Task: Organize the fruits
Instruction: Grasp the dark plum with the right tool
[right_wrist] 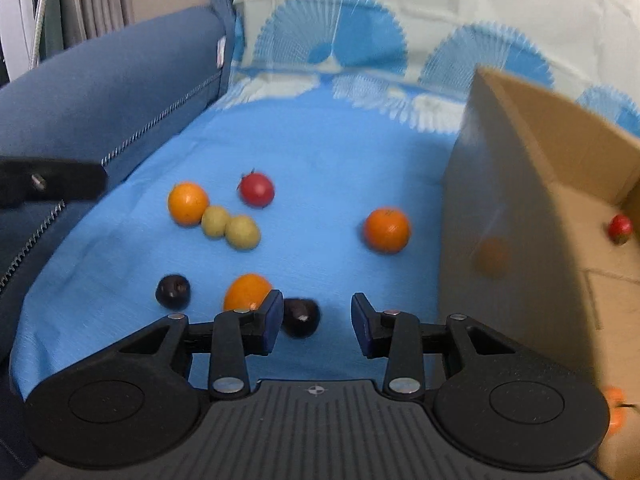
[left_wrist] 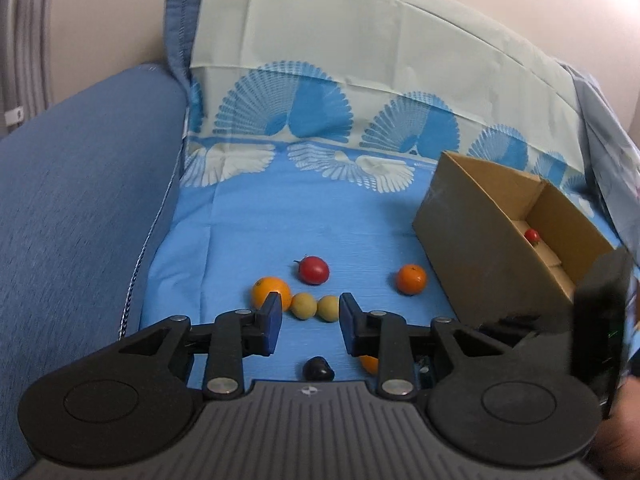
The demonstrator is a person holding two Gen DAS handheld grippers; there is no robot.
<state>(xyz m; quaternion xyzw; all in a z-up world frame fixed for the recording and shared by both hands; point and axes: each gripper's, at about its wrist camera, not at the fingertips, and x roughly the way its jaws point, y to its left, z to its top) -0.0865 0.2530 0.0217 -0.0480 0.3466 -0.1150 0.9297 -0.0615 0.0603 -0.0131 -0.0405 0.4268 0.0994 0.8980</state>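
Observation:
Loose fruit lies on a blue cloth (left_wrist: 256,232). In the left wrist view my left gripper (left_wrist: 310,320) is open over the cloth with nothing between its pads. Just past its tips lie two yellow-green fruits (left_wrist: 303,306) (left_wrist: 329,308), an orange (left_wrist: 272,292), a red fruit (left_wrist: 314,270) and a second orange (left_wrist: 411,279). A dark fruit (left_wrist: 318,368) lies under the jaws. My right gripper (right_wrist: 316,320) is open. A dark plum (right_wrist: 301,317) sits beside its left finger (right_wrist: 272,320), with a wide gap to the right finger. An orange (right_wrist: 246,292) lies just left of it.
A tilted cardboard box (left_wrist: 480,248) (right_wrist: 500,200) stands at the right with a small red fruit (left_wrist: 532,235) (right_wrist: 620,229) inside. A blue sofa arm (left_wrist: 80,220) borders the cloth on the left and a patterned backrest (left_wrist: 360,80) rises behind. Another dark plum (right_wrist: 173,290) lies near the front left.

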